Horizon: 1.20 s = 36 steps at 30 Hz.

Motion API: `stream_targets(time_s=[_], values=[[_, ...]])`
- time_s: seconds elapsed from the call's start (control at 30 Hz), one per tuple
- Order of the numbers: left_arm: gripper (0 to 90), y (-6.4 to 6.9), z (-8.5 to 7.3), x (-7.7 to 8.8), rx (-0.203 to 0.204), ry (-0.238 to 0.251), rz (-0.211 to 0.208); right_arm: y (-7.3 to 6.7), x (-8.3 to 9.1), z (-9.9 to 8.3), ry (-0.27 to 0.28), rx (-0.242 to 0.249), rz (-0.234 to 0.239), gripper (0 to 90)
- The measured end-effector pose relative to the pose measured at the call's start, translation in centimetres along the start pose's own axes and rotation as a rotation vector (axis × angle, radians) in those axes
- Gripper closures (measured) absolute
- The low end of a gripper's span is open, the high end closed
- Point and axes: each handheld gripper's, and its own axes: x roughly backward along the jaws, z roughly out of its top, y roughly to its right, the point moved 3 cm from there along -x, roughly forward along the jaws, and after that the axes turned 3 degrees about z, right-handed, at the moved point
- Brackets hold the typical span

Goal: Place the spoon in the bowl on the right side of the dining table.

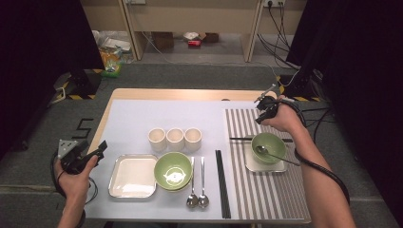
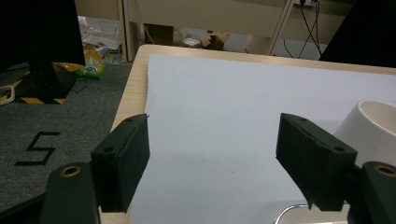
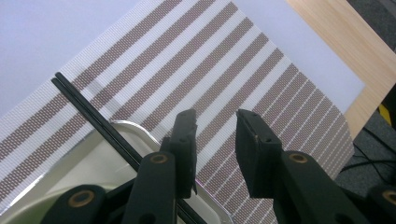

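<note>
My right gripper [image 1: 263, 111] hovers over the far part of the striped placemat [image 1: 266, 194], just behind a green bowl [image 1: 269, 145] with a spoon [image 1: 275, 156] in it. That bowl sits on a small metal tray [image 1: 281, 167]. In the right gripper view the gripper [image 3: 217, 119] is open, with only the placemat [image 3: 196, 70] showing between the jaws. Black chopsticks [image 3: 93, 116] lie across the tray's rim [image 3: 135, 128]. My left gripper [image 1: 100, 147] is held off the table's left edge, and in its own view it [image 2: 212, 126] stands wide open over the pale mat [image 2: 224, 98].
Three cream cups [image 1: 175, 139] stand in a row mid-table. Nearer are a square plate [image 1: 133, 176], a green bowl [image 1: 173, 170], two spoons [image 1: 197, 183] and a pair of black chopsticks [image 1: 222, 183]. A cup [image 2: 373, 126] is close to the left gripper's right jaw.
</note>
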Motion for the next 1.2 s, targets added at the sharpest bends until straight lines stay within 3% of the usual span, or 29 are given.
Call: stream_targets(time_s=[0.33, 1.2], values=[[25.0, 0.1, 0.0, 0.0, 0.001, -0.001, -0.002, -1.2, -0.2, 0.9, 0.036, -0.028, 0.016, 67.0], [25.1, 0.1, 0.0, -0.2, -0.002, -0.002, -0.003, -4.5, -0.7, 3.6, 0.076, -0.038, 0.036, 62.6]])
